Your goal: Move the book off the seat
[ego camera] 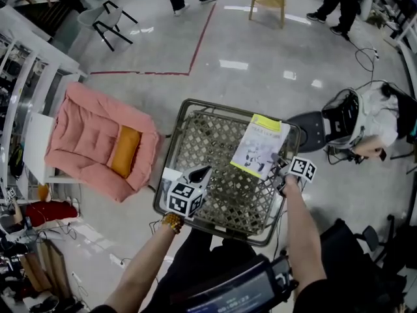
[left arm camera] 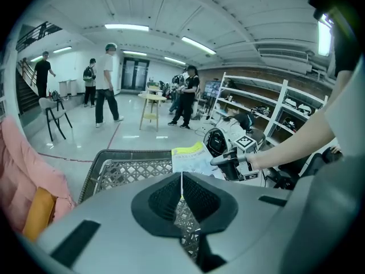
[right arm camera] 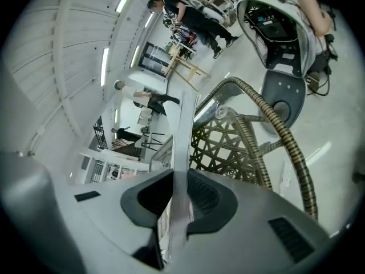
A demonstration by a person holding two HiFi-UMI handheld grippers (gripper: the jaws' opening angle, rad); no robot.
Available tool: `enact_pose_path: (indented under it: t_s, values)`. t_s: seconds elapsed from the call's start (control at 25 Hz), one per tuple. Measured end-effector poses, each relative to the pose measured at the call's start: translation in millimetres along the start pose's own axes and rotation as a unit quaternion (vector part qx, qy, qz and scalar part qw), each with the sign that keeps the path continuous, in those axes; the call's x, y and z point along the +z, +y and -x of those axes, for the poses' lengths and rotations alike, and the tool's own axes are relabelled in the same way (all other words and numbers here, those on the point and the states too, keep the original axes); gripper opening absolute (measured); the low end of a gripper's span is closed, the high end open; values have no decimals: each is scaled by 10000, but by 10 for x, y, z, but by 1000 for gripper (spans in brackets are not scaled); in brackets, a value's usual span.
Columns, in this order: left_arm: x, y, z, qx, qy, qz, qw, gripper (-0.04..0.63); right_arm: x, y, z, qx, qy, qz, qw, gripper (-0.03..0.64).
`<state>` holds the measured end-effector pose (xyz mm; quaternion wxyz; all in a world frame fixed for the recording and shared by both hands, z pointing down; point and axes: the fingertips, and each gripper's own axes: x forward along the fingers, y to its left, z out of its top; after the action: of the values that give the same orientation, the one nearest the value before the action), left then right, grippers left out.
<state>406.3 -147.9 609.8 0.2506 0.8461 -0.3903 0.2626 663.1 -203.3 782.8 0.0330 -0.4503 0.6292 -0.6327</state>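
Your right gripper (ego camera: 280,171) has its jaws drawn narrow and pinched on the near right edge of the book (ego camera: 260,150). In the right gripper view the book runs edge-on straight between the pads. It hangs tilted over the back right part of the seat (ego camera: 208,142), with its yellow-topped end toward the rim. I cannot tell whether that far end touches the rim. Your left gripper (ego camera: 203,172) hovers over the front left of the seat, well apart from the book, with its jaws together on nothing. The book looks like a thin, soft-covered booklet, so expect it to be light but floppy. Held by one edge, it will likely droop at the free end, and the pages may fan open. The cover looks smooth, so a shallow pinch could slide if you swing quickly. A hold deeper in from the edge, or near the spine, would probably carry it stiffer, though the pictures do not show which side the spine is on. The open weave of the seat and its raised rim could catch a sagging corner, so take it up clear of the rim before moving sideways. If it bends badly, your free left gripper can support the far end.
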Motion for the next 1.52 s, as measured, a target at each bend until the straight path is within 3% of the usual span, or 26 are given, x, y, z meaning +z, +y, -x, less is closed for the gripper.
enact_pose_path:
  t_s: [0.16, 0.6, 0.76, 0.92, 1.04, 1.2, 1.52]
  values:
    - [-23, 16, 44, 49, 38, -5, 10000, 14, -84, -142, -1, -457, 104, 139, 9988, 71]
    - [-18, -27, 67, 12, 57, 53, 10000, 14, -177, -249, -38, -989, 31, 160, 9950, 101]
    - [5, -20, 71, 21, 20, 9, 10000, 14, -136, -369, 109, -1478, -146, 322, 9884, 104]
    - [-1, -32, 53, 20, -17, 11, 10000, 14, -137, -248, 218, -1319, -287, 483, 9897, 104]
    - [12, -64, 24, -23, -16, -25, 10000, 14, -91, -11, 264, -1069, -506, 1035, 9876, 104]
    - [43, -95, -9, -73, -20, -50, 10000, 14, -118, 372, 216, -856, -538, 1877, 9770, 95]
    - [207, -134, -6, -93, -173, -195, 9996, 14, -212, 882, 49, -730, -582, 2762, 9566, 69]
